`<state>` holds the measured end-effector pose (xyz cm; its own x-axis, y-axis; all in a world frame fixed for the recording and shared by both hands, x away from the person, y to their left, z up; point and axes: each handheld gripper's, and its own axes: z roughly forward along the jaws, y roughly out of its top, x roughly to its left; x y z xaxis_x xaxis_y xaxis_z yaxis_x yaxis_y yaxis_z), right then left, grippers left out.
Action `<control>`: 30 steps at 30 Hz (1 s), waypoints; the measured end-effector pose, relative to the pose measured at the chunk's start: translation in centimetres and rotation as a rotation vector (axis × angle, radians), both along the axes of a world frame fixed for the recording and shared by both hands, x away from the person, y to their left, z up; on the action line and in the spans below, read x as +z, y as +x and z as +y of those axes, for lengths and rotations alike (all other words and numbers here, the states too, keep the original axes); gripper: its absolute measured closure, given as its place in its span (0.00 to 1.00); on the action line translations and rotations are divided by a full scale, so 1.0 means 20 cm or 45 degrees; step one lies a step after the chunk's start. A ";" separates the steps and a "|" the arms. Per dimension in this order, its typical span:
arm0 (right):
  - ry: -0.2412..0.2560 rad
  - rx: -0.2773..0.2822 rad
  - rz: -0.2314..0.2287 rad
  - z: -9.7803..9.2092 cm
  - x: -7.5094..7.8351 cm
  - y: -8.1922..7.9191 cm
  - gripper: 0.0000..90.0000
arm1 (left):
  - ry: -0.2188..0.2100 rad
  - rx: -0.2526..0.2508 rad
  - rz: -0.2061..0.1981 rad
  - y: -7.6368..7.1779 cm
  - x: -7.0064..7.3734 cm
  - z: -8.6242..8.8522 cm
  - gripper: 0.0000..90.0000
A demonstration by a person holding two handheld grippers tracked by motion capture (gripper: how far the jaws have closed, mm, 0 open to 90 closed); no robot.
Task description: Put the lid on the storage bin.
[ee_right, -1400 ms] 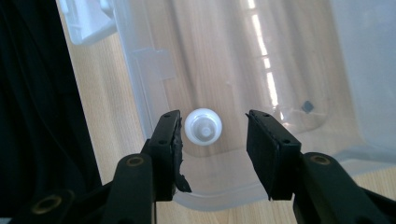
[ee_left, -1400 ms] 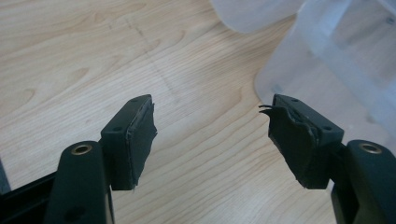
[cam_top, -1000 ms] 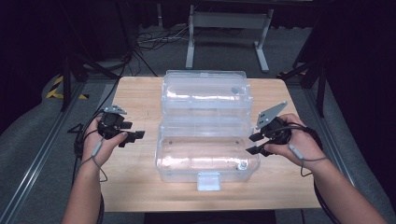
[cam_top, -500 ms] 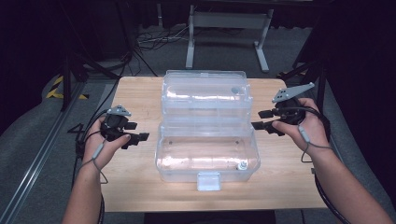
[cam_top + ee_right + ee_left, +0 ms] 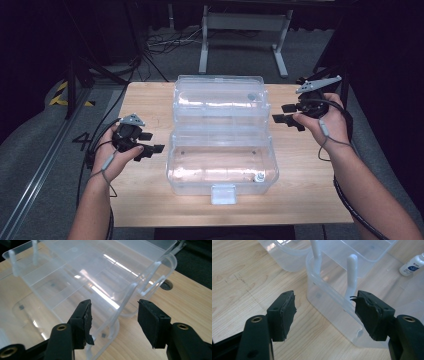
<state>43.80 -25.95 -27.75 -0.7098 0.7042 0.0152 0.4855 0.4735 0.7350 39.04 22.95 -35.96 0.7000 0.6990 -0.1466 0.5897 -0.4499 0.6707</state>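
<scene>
Clear plastic hinged storage box [image 5: 222, 162], open at centre of wooden surface [image 5: 310, 195], lid tilted back. Judged light, thin-walled, slippery, flexing under squeeze; best gripped at rim or white hinge posts [image 5: 352, 277]. Left tongs [image 5: 150, 142] apart beside left wall; right tongs [image 5: 286, 114] apart near lid edge.

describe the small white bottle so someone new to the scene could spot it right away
Start at the wooden table and the big clear plastic box standing open on it. In the left gripper view, look past the box's near corner into its see-through base: the small white bottle lies there at the far right. It is the one opaque white item with a blue-printed label among clear plastic.
</scene>
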 end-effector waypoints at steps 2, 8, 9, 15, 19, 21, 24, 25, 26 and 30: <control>0.011 -0.025 0.000 -0.01 0.00 0.04 0.49 | 0.001 -0.015 0.001 -0.01 0.00 -0.01 0.37; 0.024 -0.061 0.022 0.00 -0.01 0.12 0.49 | 0.001 -0.060 -0.005 -0.04 0.01 -0.03 0.37; 0.024 -0.061 0.022 0.00 -0.01 0.12 0.49 | 0.001 -0.060 -0.005 -0.04 0.01 -0.03 0.37; 0.040 -0.073 0.031 0.02 -0.03 0.21 0.48 | -0.027 -0.098 0.009 -0.07 0.01 -0.05 0.37; 0.044 -0.074 0.040 0.03 -0.03 0.23 0.48 | -0.024 -0.110 0.010 -0.07 0.00 -0.05 0.37; 0.043 -0.075 0.042 0.04 -0.04 0.25 0.48 | -0.022 -0.128 0.011 -0.08 0.00 -0.06 0.37; 0.062 -0.064 0.052 0.06 -0.05 0.28 0.48 | -0.047 -0.174 0.035 -0.08 0.01 -0.08 0.38; 0.062 -0.064 0.052 0.06 -0.05 0.28 0.48 | -0.053 -0.194 0.035 -0.09 0.01 -0.09 0.38; 0.065 -0.060 0.051 0.07 -0.06 0.28 0.48 | -0.047 -0.214 0.041 -0.09 0.01 -0.10 0.38; 0.072 -0.040 0.050 0.10 -0.06 0.29 0.48 | -0.034 -0.271 0.051 -0.10 0.00 -0.13 0.38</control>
<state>49.62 -24.01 -28.93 -0.6853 0.7235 0.0830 0.5283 0.4154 0.7405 37.03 20.37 -35.97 0.8247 0.5315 -0.1935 0.5095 -0.5495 0.6621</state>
